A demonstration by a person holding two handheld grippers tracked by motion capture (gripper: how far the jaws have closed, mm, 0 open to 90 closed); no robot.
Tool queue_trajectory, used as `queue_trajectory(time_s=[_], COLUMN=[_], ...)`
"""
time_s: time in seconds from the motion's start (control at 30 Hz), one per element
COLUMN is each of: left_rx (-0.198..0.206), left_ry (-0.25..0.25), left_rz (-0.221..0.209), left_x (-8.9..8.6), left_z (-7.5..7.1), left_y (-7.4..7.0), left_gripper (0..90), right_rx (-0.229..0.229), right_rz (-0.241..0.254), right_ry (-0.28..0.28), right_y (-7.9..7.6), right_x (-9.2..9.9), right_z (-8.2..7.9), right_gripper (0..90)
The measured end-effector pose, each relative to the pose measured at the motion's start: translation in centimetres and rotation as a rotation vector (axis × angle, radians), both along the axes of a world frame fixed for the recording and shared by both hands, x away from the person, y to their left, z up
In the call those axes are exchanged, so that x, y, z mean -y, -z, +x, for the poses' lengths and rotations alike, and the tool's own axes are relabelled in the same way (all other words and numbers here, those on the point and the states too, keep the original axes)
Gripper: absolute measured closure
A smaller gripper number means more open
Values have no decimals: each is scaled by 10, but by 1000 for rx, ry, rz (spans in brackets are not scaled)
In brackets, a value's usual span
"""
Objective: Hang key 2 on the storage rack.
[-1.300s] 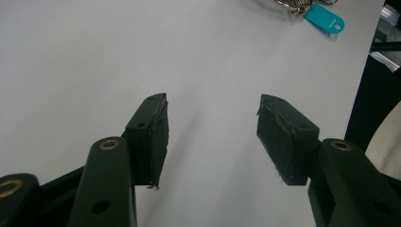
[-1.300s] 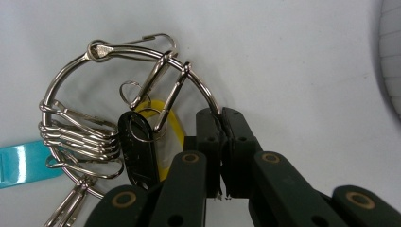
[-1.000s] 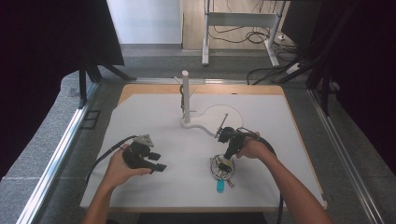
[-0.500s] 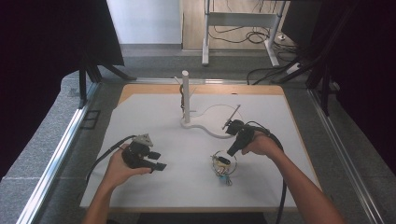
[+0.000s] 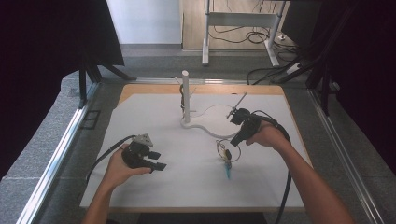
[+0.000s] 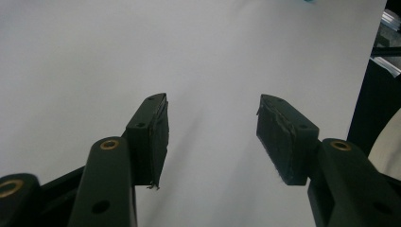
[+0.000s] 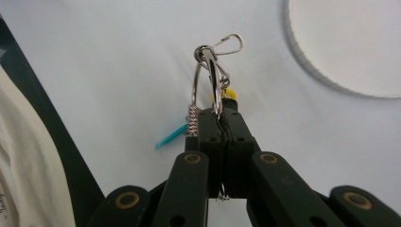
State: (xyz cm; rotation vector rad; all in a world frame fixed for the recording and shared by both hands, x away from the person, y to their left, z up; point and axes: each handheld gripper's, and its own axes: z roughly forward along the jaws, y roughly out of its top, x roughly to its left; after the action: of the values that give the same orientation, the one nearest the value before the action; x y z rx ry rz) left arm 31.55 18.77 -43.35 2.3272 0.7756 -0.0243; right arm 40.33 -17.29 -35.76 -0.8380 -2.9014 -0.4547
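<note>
In the right gripper view we see the right hand-held gripper with its jaws pressed together on a key ring: the metal ring stands upright out of the pads, a small clip hangs at its top, a short wire coil sits on its left side by the jaw, and a yellow piece and a teal piece show just behind it. In the high view that same right hand-held gripper sits right of centre, pointing down and to the left, with the key ring hanging beneath its tips and the teal piece reaching down to the white sheet; we cannot tell from here whether that piece touches the sheet. Well apart, at lower left of the high view, the left hand-held gripper lies low over the sheet in the person's hand, and in the left gripper view its jaws stand spread with nothing but white sheet between them. Above centre of the high view a white post rises upright from a curved white base, near the right gripper. The sheet covers a wooden tabletop whose edge shows along the top.
</note>
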Motion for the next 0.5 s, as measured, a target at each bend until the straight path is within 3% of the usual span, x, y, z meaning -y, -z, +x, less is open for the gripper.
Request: queue_trajectory(time_s=[0.23,0.5], left_rx=[0,3], left_ry=[-1,0], left_rz=[-3,-6], left_x=[0,0], left_z=[0,0], left_y=[0,0], left_gripper=[450,450], right_rx=[38,56], right_rz=[-5,4], right_ry=[-2,-13], right_y=[-28,-43], right_x=[-4,-13], right_z=[4,6], right_gripper=[878,879])
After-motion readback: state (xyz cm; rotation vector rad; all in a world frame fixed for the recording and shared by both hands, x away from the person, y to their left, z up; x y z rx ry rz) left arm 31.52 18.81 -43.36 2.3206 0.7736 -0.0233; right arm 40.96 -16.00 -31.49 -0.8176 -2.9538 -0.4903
